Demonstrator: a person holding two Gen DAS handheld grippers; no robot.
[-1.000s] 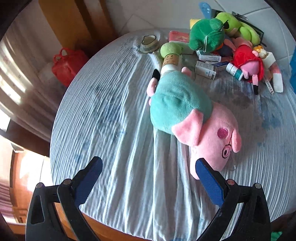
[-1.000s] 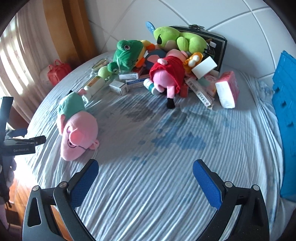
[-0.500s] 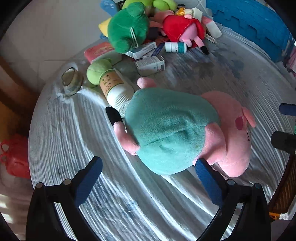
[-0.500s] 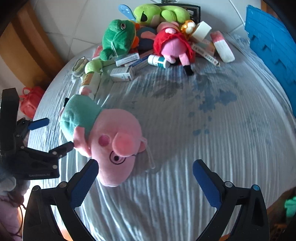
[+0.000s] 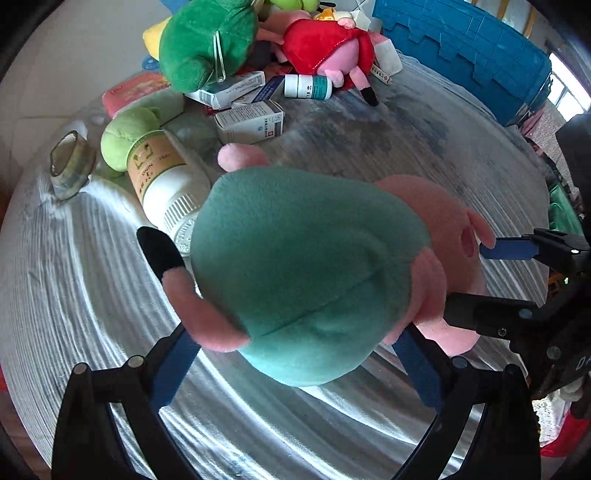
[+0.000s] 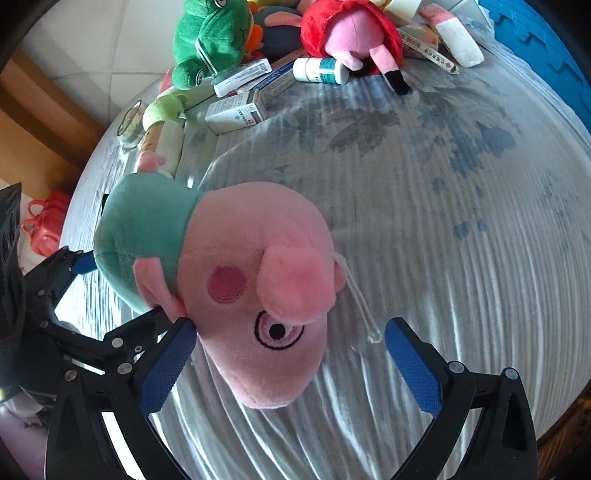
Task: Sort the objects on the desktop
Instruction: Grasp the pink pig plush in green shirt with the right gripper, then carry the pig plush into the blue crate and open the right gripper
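Pink plush pig in a teal-green shirt (image 5: pixel 306 280) is lying on its side near the front-left edge of the round counter covered in a blue-grey striped cloth (image 6: pixel 461 258). Its teal body is pointing toward the left gripper (image 5: pixel 295 354), its pink head (image 6: pixel 258 295) toward the right gripper (image 6: pixel 284 362).

Left gripper is standing spread wide, its blue-padded fingers (image 5: pixel 170 373) flanking the pig's body on both sides; whether the pads are touching the fabric cannot be told. Right gripper is likewise spread, its blue pads (image 6: pixel 413 369) sitting on either side of the pig's snout, the right pad clearly apart from it. In the left wrist view the right gripper's fingers are showing at the pig's head, one blue tip just beside the ear.

Just behind the pig, a white plastic bottle with a tan label (image 5: pixel 162 173) is lying on its side, touching a pale green plush (image 5: pixel 125 136). A roll of clear tape (image 5: pixel 70 162) is standing near the counter's left edge. Further back, white medicine boxes (image 5: pixel 251 122), a small white bottle with a teal label (image 5: pixel 308 86), a green plush frog (image 6: pixel 210 33) and a pink plush pig in a red dress (image 6: pixel 351 29) are lying heaped together.
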